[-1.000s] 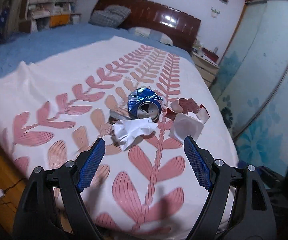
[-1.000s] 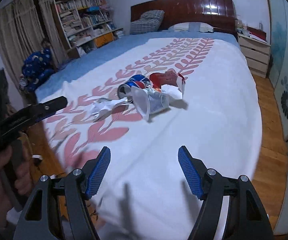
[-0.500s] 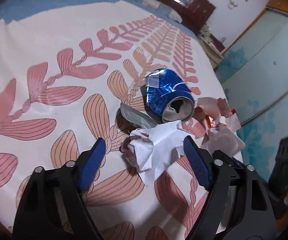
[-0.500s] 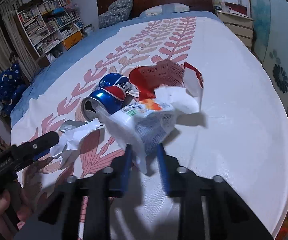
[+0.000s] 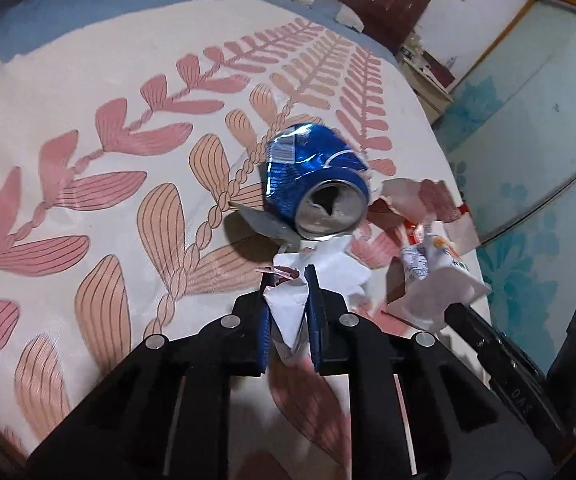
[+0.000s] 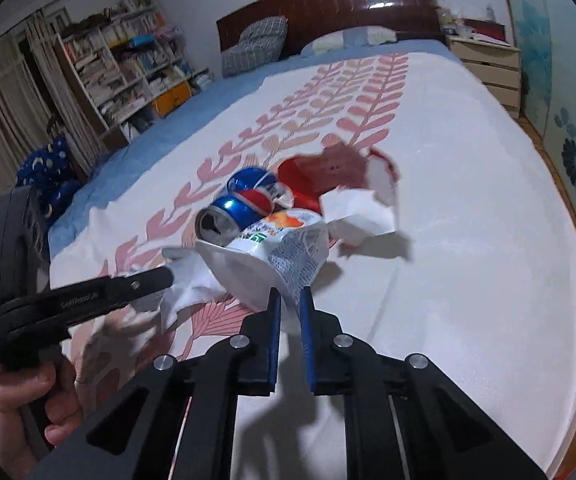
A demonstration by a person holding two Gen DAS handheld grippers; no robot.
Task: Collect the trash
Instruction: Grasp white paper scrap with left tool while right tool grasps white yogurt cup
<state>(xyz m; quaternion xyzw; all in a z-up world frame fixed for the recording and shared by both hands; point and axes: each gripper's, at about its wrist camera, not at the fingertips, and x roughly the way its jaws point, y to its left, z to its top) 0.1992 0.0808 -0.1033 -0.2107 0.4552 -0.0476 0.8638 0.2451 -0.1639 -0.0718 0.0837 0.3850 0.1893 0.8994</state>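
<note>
Blue pads of the left gripper (image 5: 288,304), which have just been closing, pinch a crumpled white paper (image 5: 288,308) lying on the leaf-patterned bedspread (image 5: 88,80), just in front of a crushed blue soda can (image 5: 316,184). The right gripper (image 6: 288,304), also just closed, pinches the edge of a white snack wrapper (image 6: 280,256) beside that can; the wrapper's print is too small to read.

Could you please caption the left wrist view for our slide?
Left gripper shut on crumpled white paper beside a crushed blue can on the bedspread.
</note>
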